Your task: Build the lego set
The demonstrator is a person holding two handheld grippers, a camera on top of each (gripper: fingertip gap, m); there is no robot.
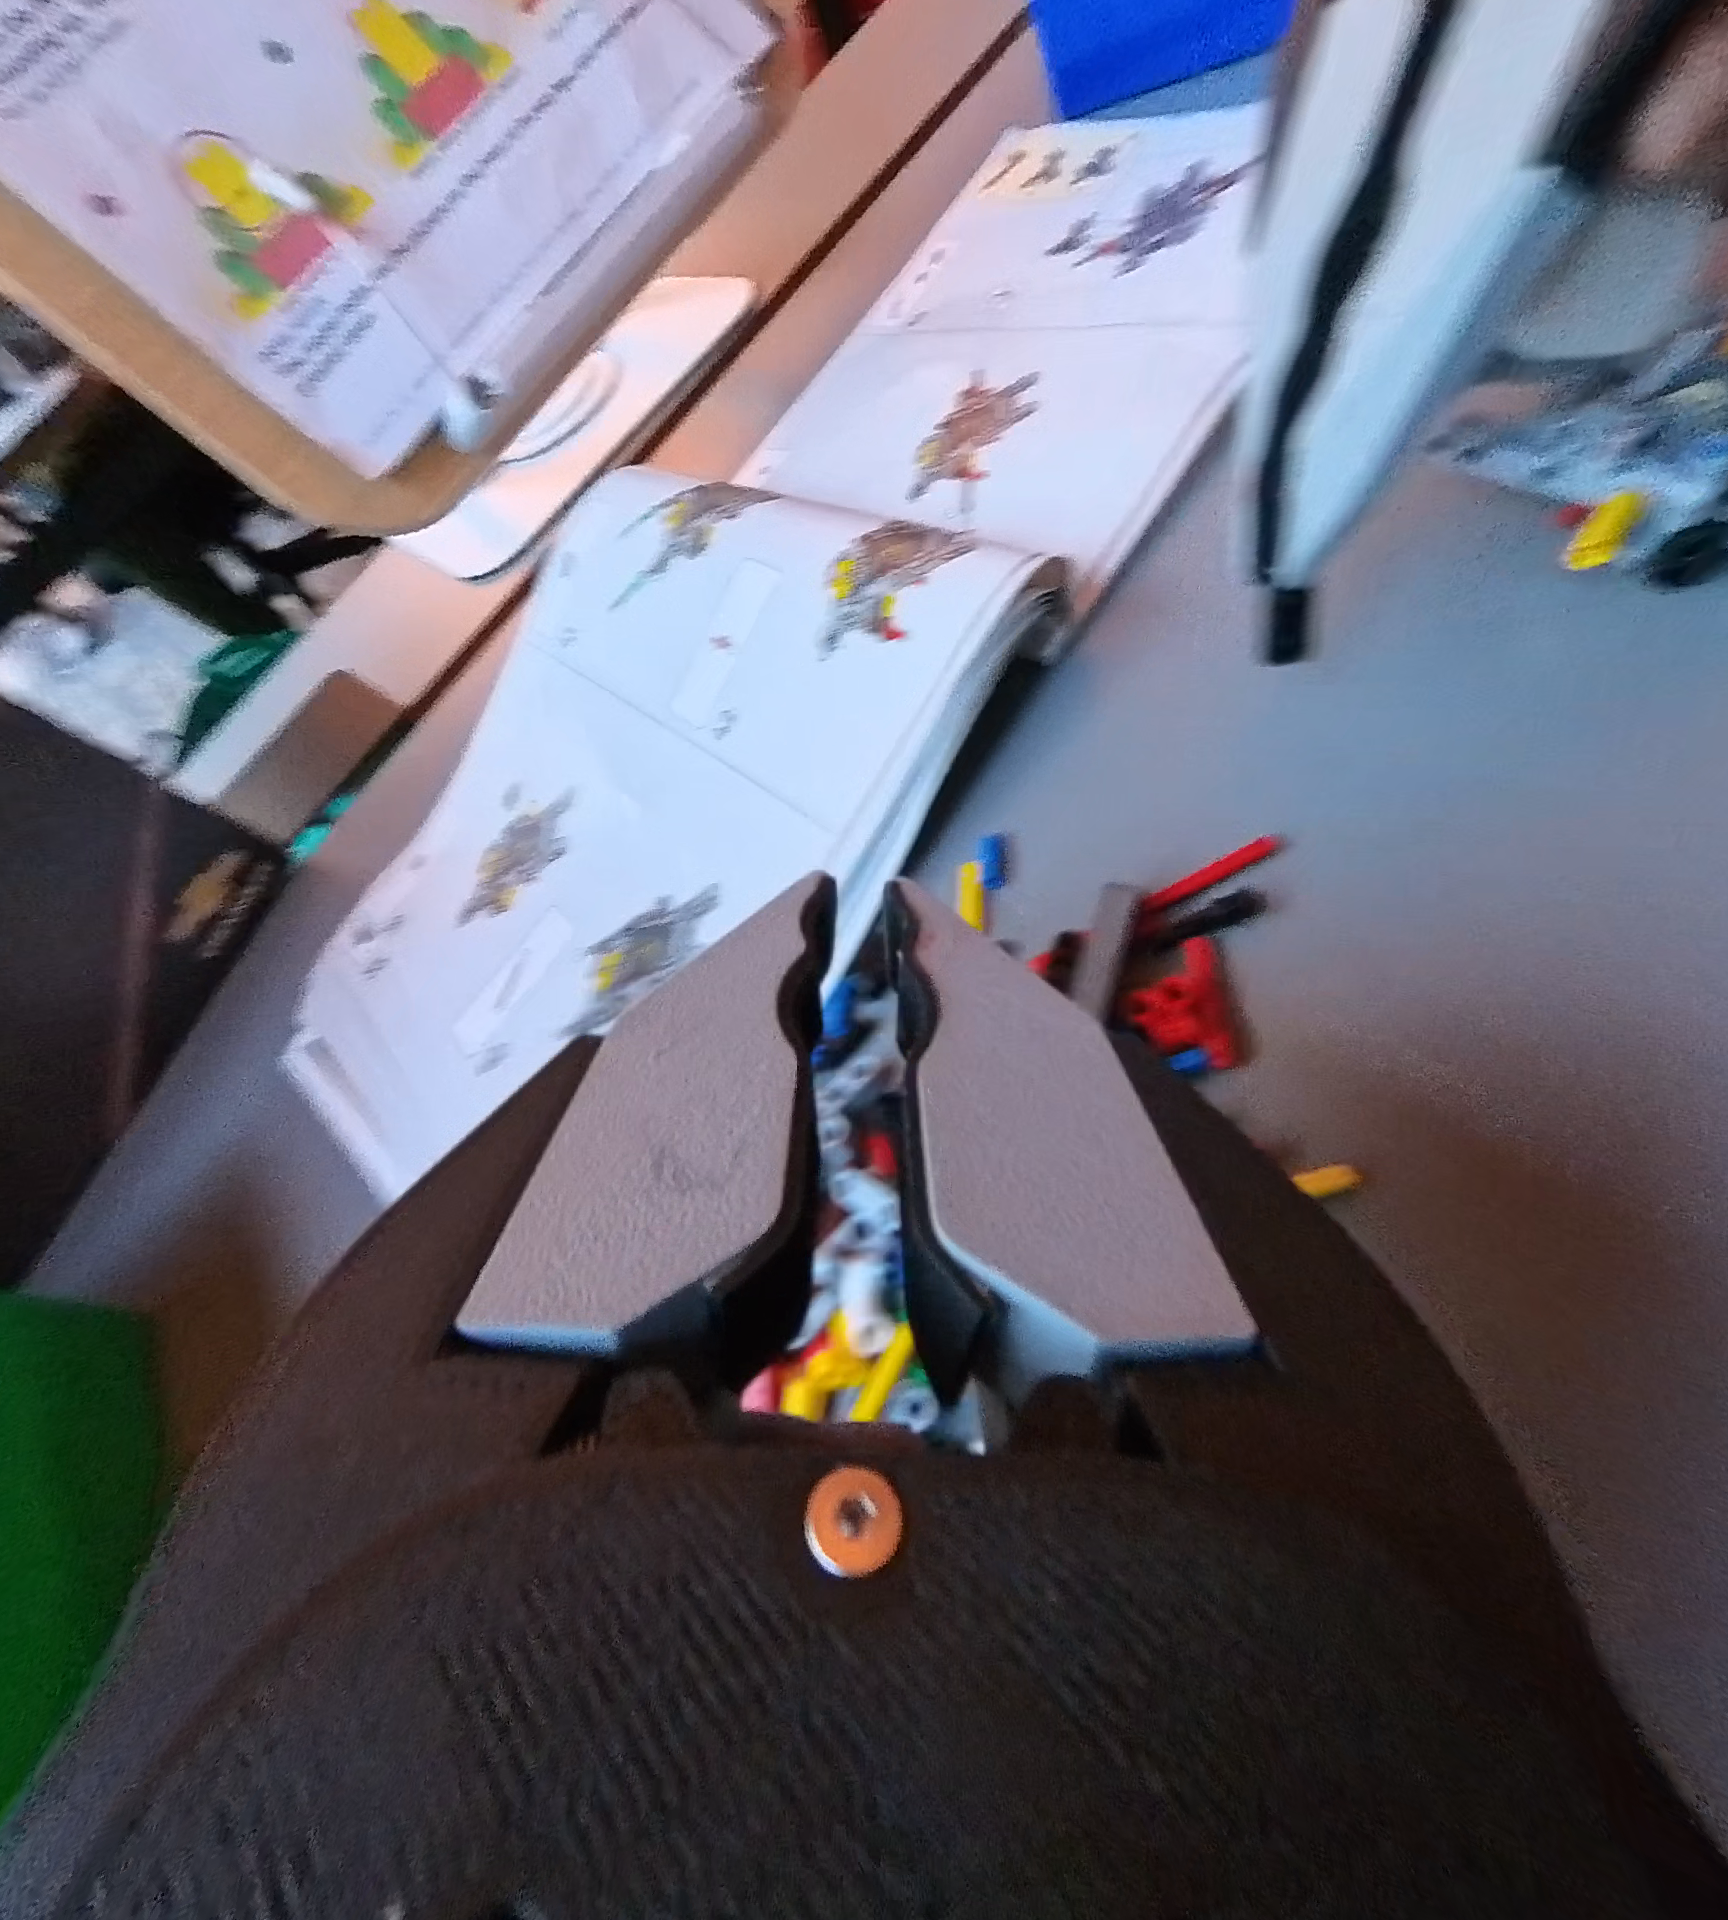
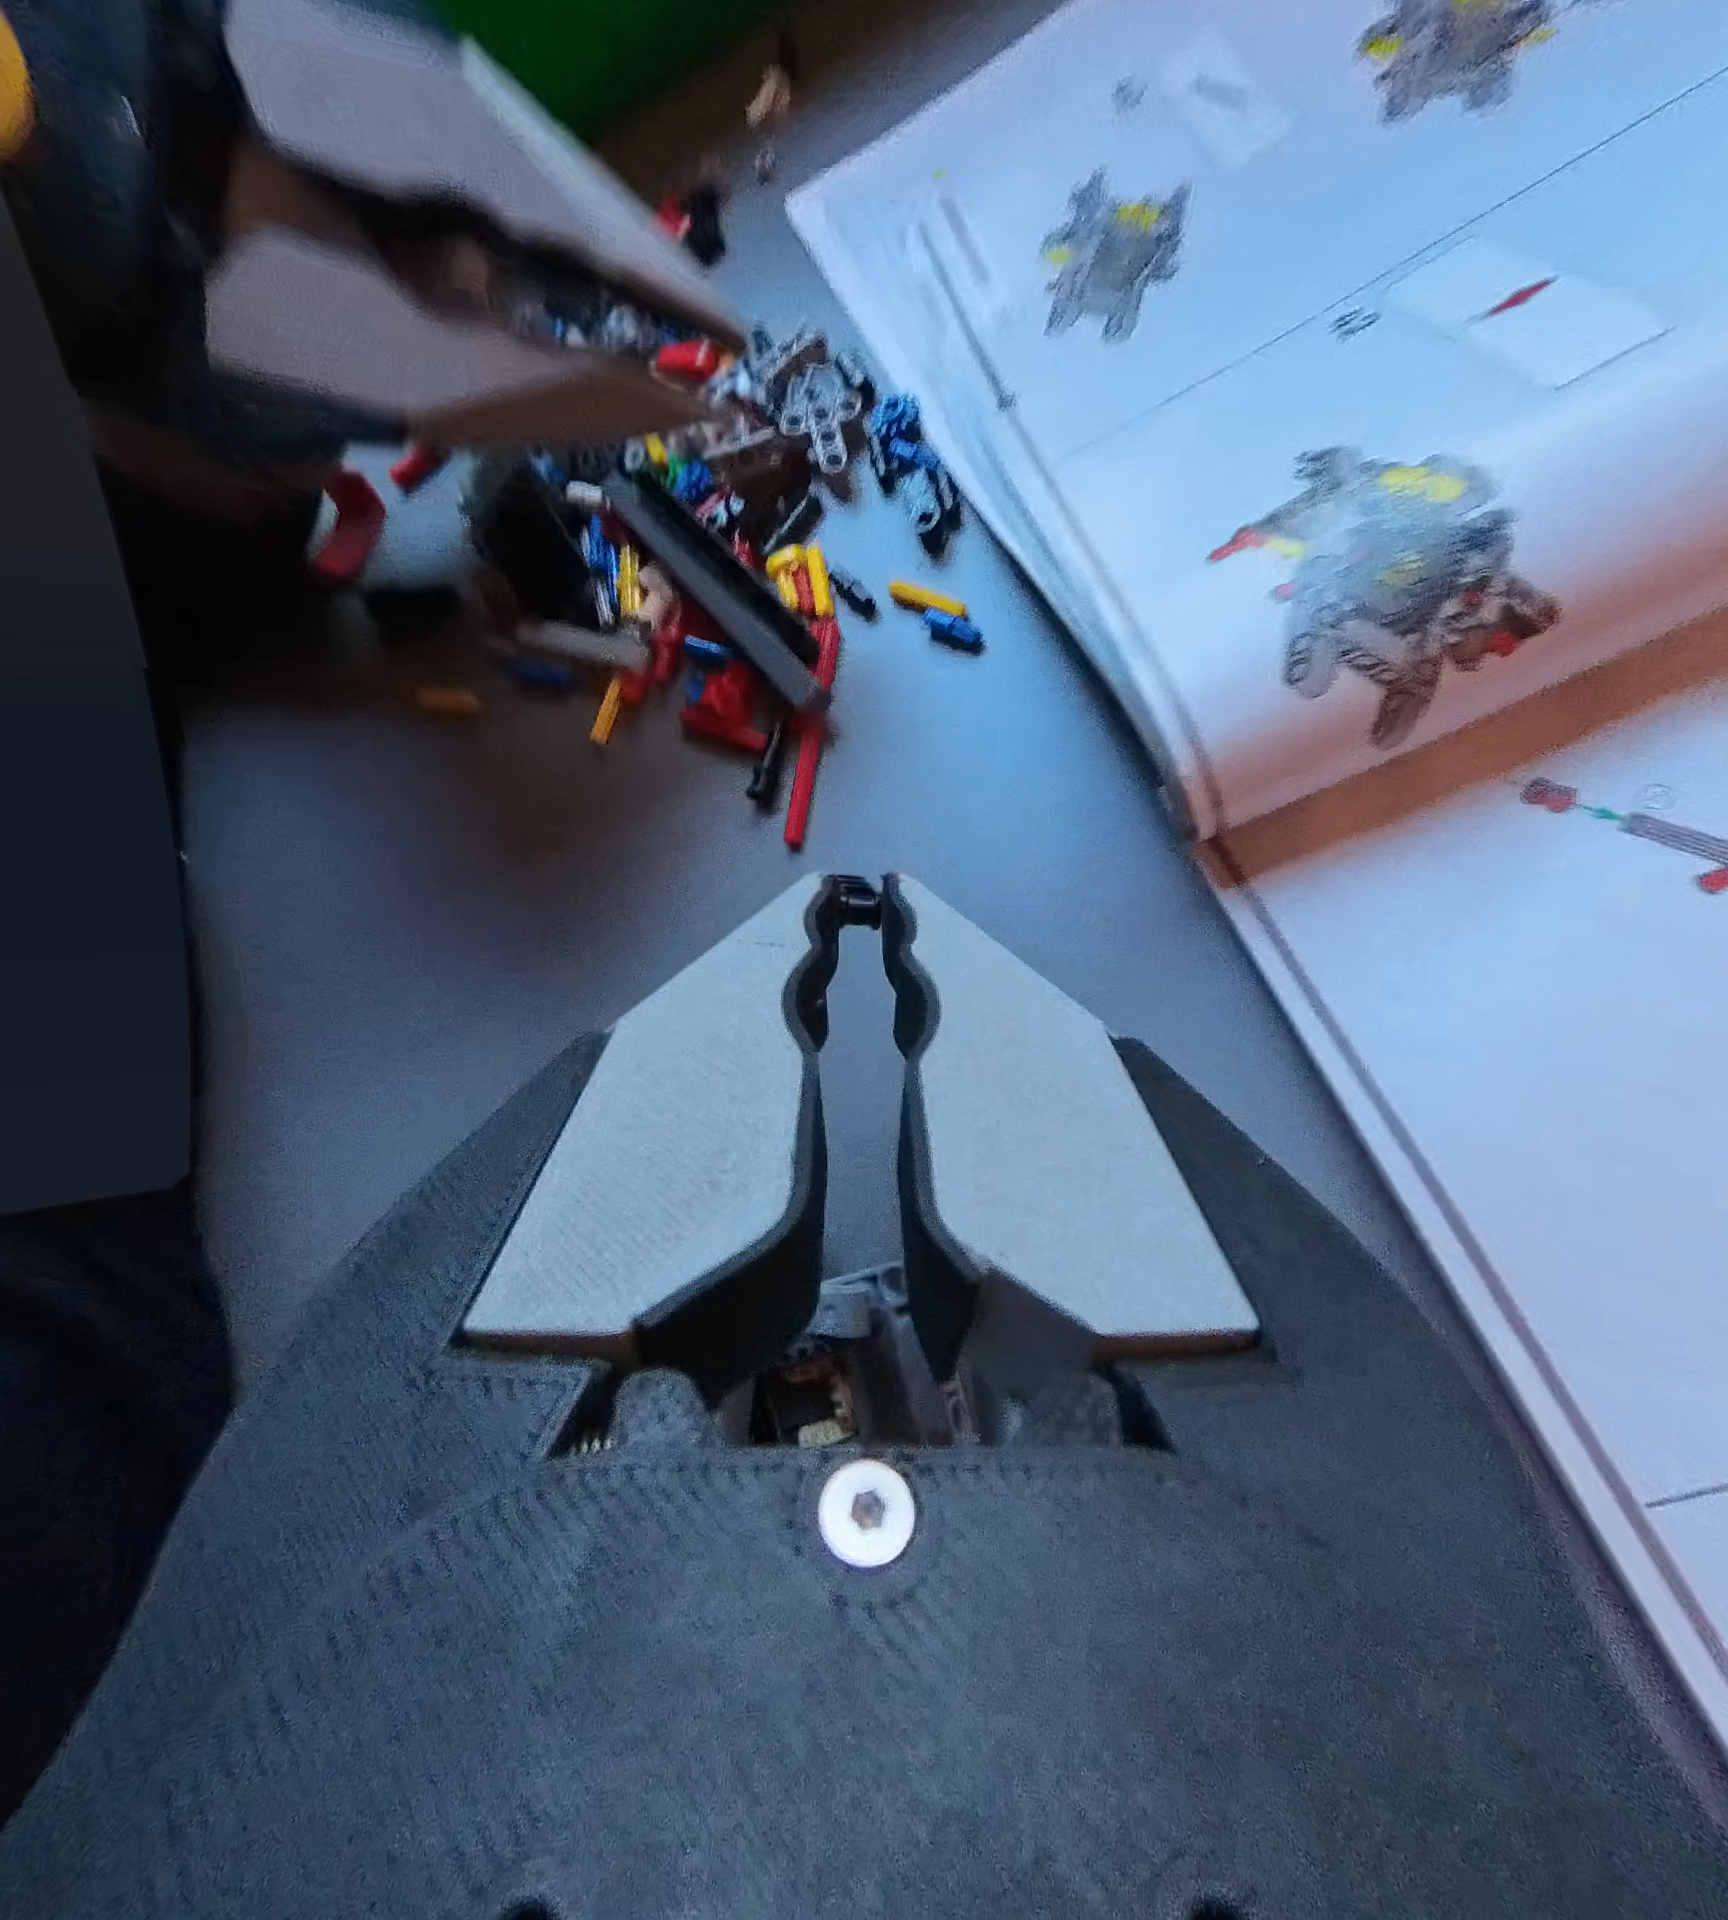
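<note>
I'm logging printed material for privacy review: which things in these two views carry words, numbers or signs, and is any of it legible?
I quote no writing; here are the bearers only.
Open instruction booklet: pictures and small marks, too blurred to read.
Sheet on the wooden board: printed lines beside brick pictures, blurred.
Dark box: gold mark, blurred.
Loose bricks, and the small black piece in the right tongs: no writing visible.

My left gripper (image 1: 858,904) hides most of the brick pile (image 1: 855,1226); blur smears the grey model (image 1: 1701,468), cut off at the right edge.
</note>
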